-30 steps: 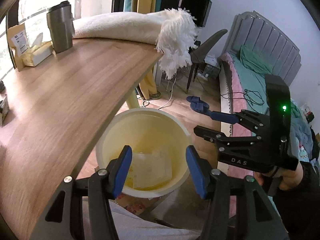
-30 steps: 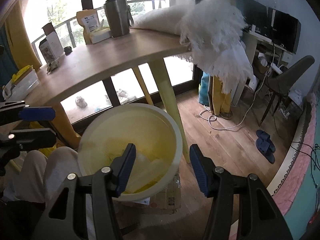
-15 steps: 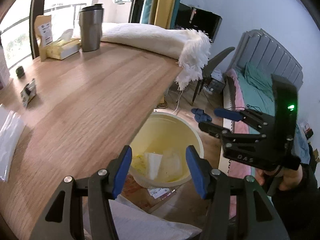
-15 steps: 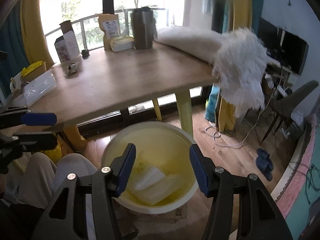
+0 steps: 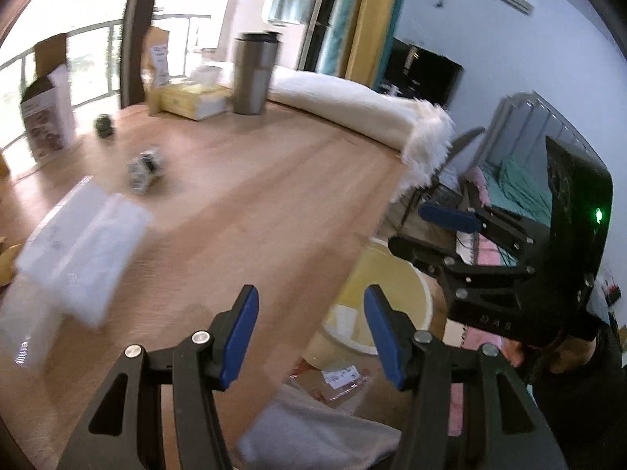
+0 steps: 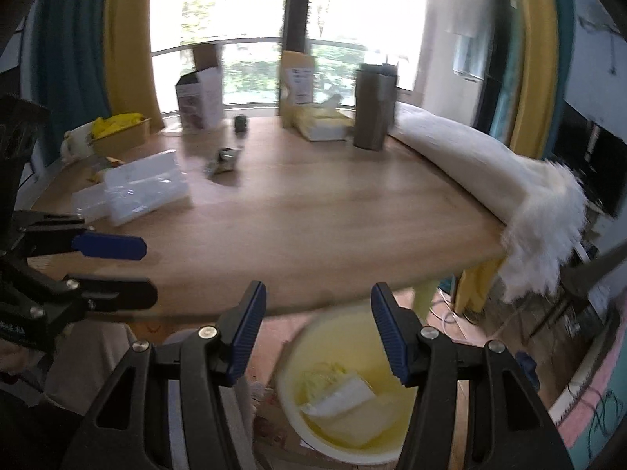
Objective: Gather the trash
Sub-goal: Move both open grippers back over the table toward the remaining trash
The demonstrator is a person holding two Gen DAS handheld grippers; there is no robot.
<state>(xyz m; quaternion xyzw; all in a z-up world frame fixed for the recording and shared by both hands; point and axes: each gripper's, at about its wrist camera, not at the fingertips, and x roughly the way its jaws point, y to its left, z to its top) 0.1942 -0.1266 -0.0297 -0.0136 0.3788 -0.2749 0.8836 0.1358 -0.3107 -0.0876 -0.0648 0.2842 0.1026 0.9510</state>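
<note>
Left wrist view: left tongs [image 5: 309,327] gape wide, holding nothing; right tongs [image 6: 317,327] likewise. Both hover at the desk [image 5: 243,211] edge above the yellow bin [image 6: 348,403], probably facing remaining trash: clear plastic packaging [image 6: 133,188], crumpled wrapper [image 6: 223,158].

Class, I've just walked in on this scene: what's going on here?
A person is clearing trash off a wooden table with two hand-held tools. The left claw and right claw are both open and empty. The yellow bin on the floor below the table's edge already holds some pieces. A crumpled wrapper and clear plastic packaging remain on the table.
</note>
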